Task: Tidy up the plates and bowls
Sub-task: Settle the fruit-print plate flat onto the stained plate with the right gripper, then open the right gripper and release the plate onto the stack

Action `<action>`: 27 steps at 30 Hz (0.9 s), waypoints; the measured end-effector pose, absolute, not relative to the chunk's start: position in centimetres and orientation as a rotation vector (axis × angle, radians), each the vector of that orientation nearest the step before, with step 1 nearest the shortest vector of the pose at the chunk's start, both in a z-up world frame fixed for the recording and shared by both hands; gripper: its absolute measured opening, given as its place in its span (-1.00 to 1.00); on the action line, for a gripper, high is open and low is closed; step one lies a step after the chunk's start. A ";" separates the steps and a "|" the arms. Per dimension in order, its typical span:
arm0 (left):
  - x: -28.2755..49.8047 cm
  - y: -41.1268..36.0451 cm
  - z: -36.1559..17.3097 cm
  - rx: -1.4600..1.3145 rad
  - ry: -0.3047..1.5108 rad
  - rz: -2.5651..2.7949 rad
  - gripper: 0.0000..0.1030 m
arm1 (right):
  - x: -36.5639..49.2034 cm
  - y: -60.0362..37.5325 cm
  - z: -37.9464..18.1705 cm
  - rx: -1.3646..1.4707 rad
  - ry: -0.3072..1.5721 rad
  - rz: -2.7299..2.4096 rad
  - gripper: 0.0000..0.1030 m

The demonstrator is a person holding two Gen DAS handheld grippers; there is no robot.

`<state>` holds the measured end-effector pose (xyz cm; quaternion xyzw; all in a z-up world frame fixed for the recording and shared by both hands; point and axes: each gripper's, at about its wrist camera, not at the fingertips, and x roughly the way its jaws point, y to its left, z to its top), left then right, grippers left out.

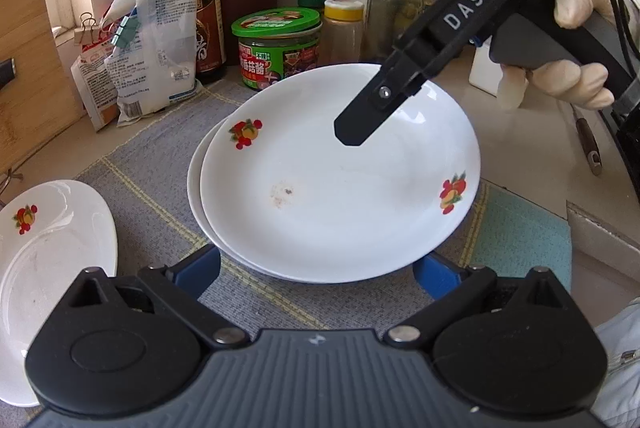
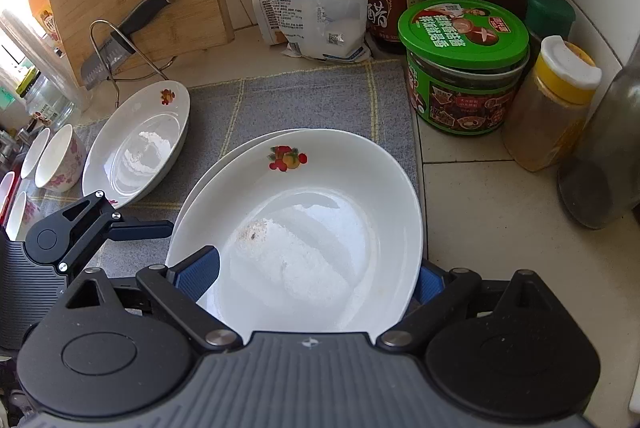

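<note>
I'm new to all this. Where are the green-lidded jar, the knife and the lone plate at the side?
green-lidded jar [image 2: 464, 28]: right wrist view, lid top.
knife [image 2: 146, 10]: right wrist view, black handle.
lone plate [image 2: 136, 144]: right wrist view, inner well.

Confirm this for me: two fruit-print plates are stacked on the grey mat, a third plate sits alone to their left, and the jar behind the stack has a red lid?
Not quite: the jar behind the stack has a green lid, as the right wrist view shows plainly. The rest holds: the top plate lies on a second plate on the grey mat, and a third plate sits alone to their left.
</note>
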<state>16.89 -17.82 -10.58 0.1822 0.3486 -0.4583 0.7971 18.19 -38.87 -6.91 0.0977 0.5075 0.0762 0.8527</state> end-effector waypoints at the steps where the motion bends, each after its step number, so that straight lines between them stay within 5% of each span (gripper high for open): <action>1: 16.9 -17.8 -10.6 0.383 0.753 -0.981 0.98 | 18.2 -38.8 -6.8 0.202 1.070 0.156 0.92; 19: 16.5 -17.9 -10.6 0.355 0.769 -0.954 0.98 | 17.6 -37.7 -7.0 0.108 1.119 0.081 0.92; 27: 15.1 -16.6 -9.9 0.337 0.730 -0.929 0.98 | 16.0 -35.8 -5.2 -0.025 0.975 0.127 1.00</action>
